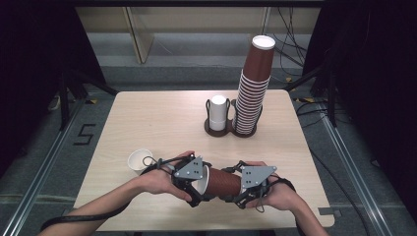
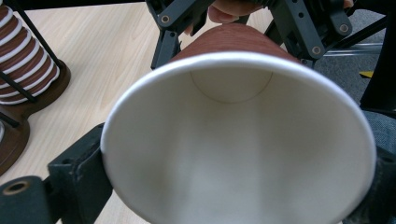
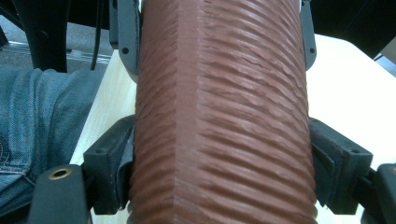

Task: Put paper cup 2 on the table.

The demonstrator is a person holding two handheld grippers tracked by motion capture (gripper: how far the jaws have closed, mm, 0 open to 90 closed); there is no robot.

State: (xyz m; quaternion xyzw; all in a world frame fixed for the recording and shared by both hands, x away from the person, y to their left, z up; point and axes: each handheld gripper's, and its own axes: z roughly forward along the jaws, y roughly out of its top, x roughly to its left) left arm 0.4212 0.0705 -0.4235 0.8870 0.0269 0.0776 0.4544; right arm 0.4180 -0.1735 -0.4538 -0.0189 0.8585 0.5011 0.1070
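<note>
A brown ripple paper cup lies level just above the table's near edge, held between the two grippers. Its white mouth faces my left gripper, whose jaws sit on either side of the rim and press on it. My right gripper is shut on the cup's narrower base end. The ribbed brown wall runs up between the right gripper's pads. The right gripper's jaws also clamp the far end of the cup in the left gripper view.
A white cup lies on its side left of my left hand. At the back of the table a dark two-post holder carries a short white stack and a tall brown stack. Jeans show below the table edge.
</note>
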